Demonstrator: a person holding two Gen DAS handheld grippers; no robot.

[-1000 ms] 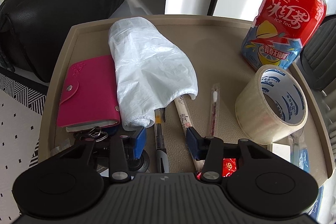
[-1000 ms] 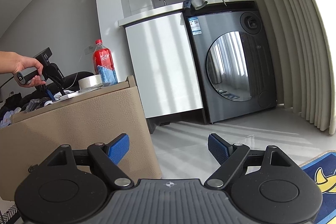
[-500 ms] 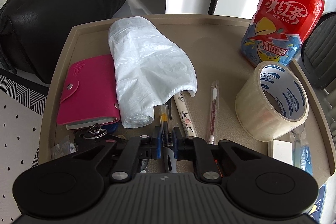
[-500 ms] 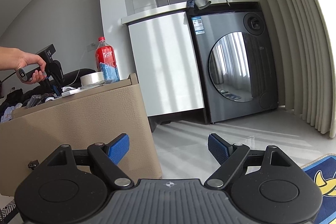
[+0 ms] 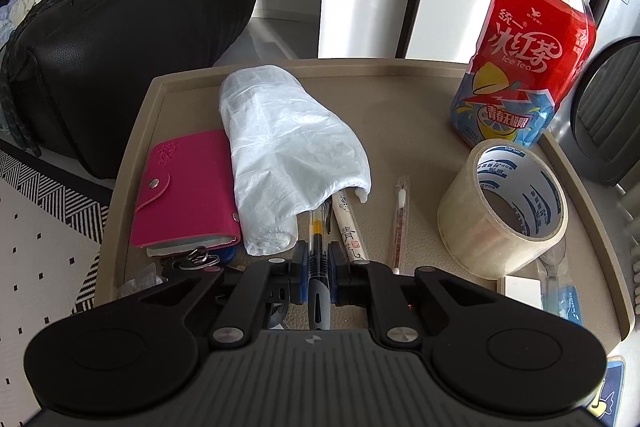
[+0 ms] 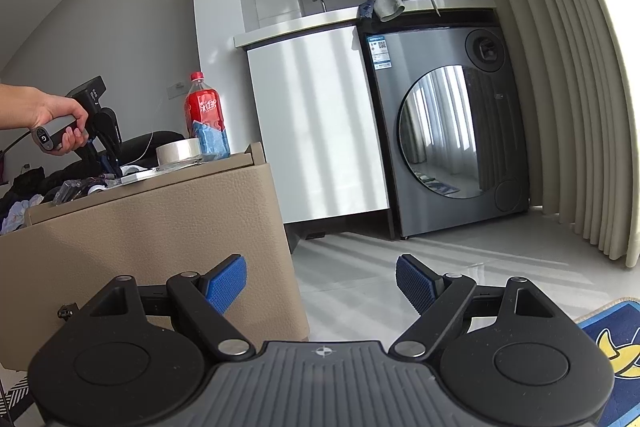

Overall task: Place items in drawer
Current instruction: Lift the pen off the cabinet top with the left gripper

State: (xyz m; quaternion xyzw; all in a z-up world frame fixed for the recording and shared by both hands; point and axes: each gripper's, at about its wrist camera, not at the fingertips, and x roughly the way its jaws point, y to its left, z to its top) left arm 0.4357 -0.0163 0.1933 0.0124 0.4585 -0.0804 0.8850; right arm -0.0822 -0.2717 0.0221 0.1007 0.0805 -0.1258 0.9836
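Left gripper (image 5: 318, 269) sits low over the near edge of the beige tabletop (image 5: 400, 115), its jaws pinching a pen (image 5: 317, 259) with a clear barrel, yellow band and dark grip. The pen lies lengthwise between the blue pads, its far end reaching toward a crumpled white plastic bag (image 5: 288, 155). Whether the pen is lifted off the surface cannot be told.

Just right of the pen lies a white stick with printed characters (image 5: 350, 227), its far end tucked under the bag. Further right, apart from it, lies a thin red-and-clear stick (image 5: 400, 223). A roll of clear packing tape (image 5: 504, 207) rests tilted on the right side of the tabletop, and an iced tea bottle (image 5: 528, 55) with a red cap stands upright at the far right corner, just beyond the tape. A pink snap-closure wallet (image 5: 186, 191) lies left of the bag, touching it, with a key ring (image 5: 200, 258) at its near edge. A small white block (image 5: 520, 289) sits near the tape on the near right side. A black sofa (image 5: 120, 27) stands beyond the tabletop on the left.

Right gripper (image 6: 320, 285) is held away from the cabinet (image 6: 160, 235), low over the tiled floor, its jaws spread wide and holding nothing. From its view the person's left hand (image 6: 60, 119) grips the other tool's handle over the cabinet top. A grey washing machine (image 6: 448, 131) stands at the far right, with clothes piled on the counter above it. No open drawer can be made out in either view.
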